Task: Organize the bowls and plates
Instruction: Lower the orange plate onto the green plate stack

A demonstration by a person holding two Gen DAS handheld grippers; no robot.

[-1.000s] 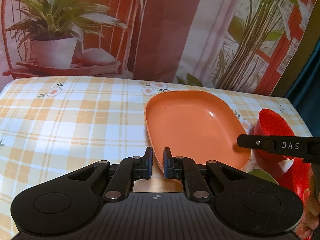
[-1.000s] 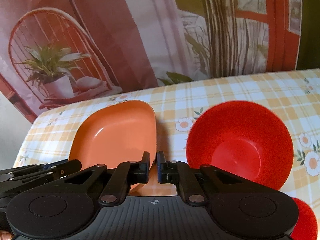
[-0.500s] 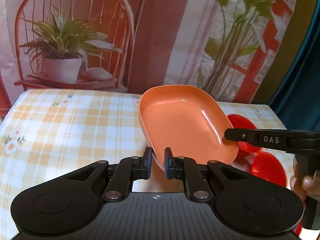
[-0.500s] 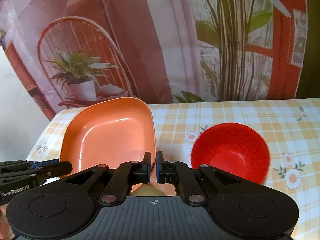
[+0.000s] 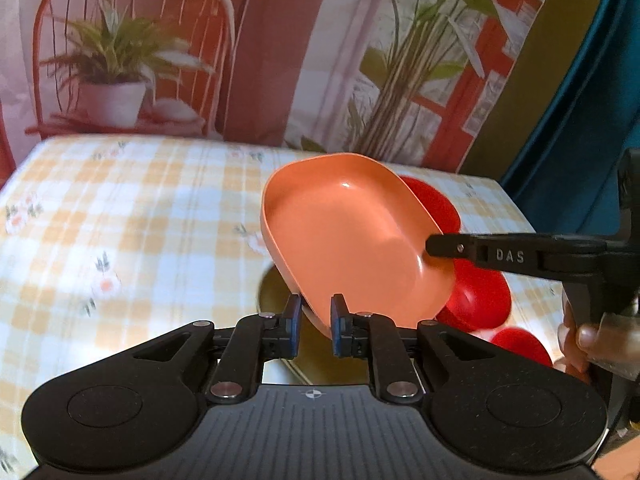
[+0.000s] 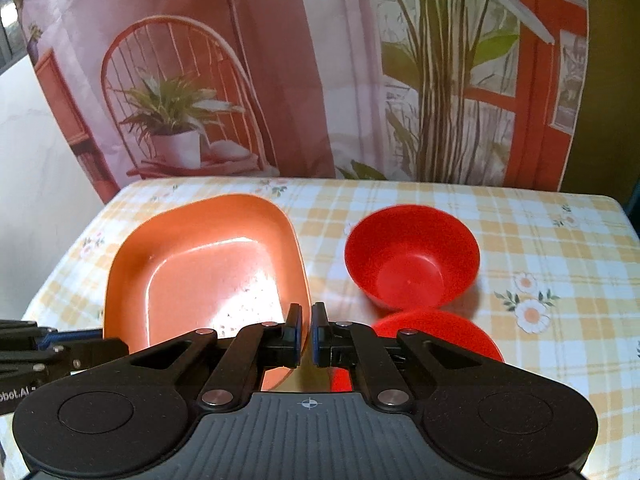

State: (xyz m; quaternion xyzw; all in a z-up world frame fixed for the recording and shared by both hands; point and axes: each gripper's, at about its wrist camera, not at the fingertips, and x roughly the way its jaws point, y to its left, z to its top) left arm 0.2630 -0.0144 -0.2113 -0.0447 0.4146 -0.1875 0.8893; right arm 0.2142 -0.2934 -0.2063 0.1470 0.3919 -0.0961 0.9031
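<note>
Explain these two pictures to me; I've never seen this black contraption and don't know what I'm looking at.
Each picture comes from a camera mounted on a hand-held two-finger gripper, one in each of a person's hands. The left gripper and right gripper each pinch an edge of the same orange plate, their jaws closed on its rim, holding it tilted above a checked tablecloth. On the cloth sit red bowls. In the left view, a green dish shows under the plate.

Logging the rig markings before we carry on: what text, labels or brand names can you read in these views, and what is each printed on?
"DAS": on the right gripper's finger, seen from the left wrist view.
"obot.AI": cut off at the frame edge, on the left gripper's body, seen from the right wrist view.
The orange plate and red bowls show no text.
</note>
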